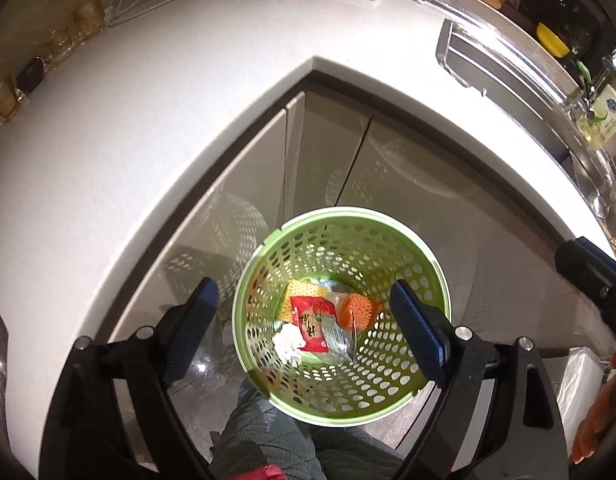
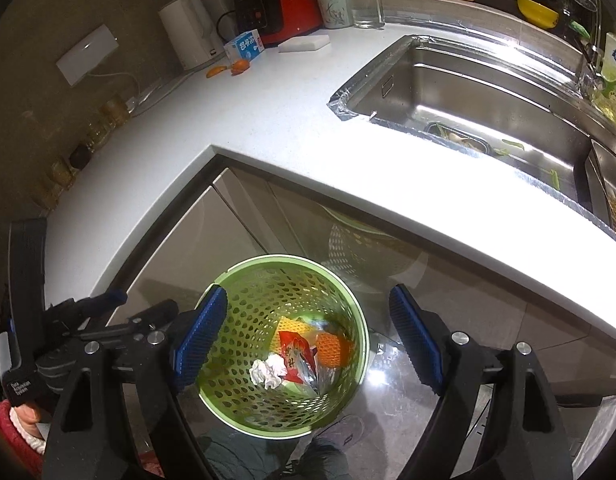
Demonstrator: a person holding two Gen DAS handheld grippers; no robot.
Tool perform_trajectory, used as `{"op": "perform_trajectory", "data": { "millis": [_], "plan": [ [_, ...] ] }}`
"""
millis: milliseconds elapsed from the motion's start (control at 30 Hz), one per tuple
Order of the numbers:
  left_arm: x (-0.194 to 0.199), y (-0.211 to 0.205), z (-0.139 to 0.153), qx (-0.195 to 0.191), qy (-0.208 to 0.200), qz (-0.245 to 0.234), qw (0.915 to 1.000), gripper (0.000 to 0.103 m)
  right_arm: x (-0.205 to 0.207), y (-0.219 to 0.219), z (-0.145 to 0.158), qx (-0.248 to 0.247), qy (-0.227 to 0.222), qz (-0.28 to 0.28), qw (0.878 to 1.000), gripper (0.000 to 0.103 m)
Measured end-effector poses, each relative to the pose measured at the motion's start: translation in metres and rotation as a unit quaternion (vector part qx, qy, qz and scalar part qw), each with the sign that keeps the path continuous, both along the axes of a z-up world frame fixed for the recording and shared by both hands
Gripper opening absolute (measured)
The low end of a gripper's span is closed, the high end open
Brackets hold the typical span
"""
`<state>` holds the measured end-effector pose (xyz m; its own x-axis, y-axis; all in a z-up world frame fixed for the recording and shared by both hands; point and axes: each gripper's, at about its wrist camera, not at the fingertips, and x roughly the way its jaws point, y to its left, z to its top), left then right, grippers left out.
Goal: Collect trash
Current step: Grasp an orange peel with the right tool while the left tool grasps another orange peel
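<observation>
- Left wrist view: our left gripper (image 1: 304,324) hangs spread and empty over the bin (image 1: 440,280), wrapper (image 1: 312,322) inside
- Right gripper (image 2: 308,342) likewise spread, empty
- Next: fetch the peel (image 2: 241,65) from the counter (image 2: 244,120)

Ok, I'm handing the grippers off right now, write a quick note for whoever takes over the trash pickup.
Left gripper: open, nothing between the pads, above the green basket.
Right gripper: open, empty, also over the basket.
Basket stands on the floor by the corner cabinets. Inside: red wrapper, crumpled tissue, clear plastic wrapper, orange foam net, yellow foam net.
Done: those five pieces are binned.
Left: orange peel pieces on the white counter near the small blue carton; green scraps in the sink.
</observation>
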<state>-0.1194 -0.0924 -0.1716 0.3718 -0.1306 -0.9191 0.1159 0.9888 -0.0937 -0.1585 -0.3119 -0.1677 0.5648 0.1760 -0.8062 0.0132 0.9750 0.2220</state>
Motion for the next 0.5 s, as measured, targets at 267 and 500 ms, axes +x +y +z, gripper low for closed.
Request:
{"op": "perform_trajectory", "data": {
  "millis": [267, 500],
  "plan": [
    [0.066, 0.035, 0.040, -0.003, -0.056, 0.027, 0.9980, 0.088, 0.051, 0.018, 0.015, -0.016, -0.018, 0.018, 1.000, 0.086],
    [0.164, 0.069, 0.054, 0.016, -0.109, 0.017, 0.9938, 0.088, 0.140, 0.054, 0.037, -0.042, -0.044, 0.042, 0.997, 0.092]
  ]
}}
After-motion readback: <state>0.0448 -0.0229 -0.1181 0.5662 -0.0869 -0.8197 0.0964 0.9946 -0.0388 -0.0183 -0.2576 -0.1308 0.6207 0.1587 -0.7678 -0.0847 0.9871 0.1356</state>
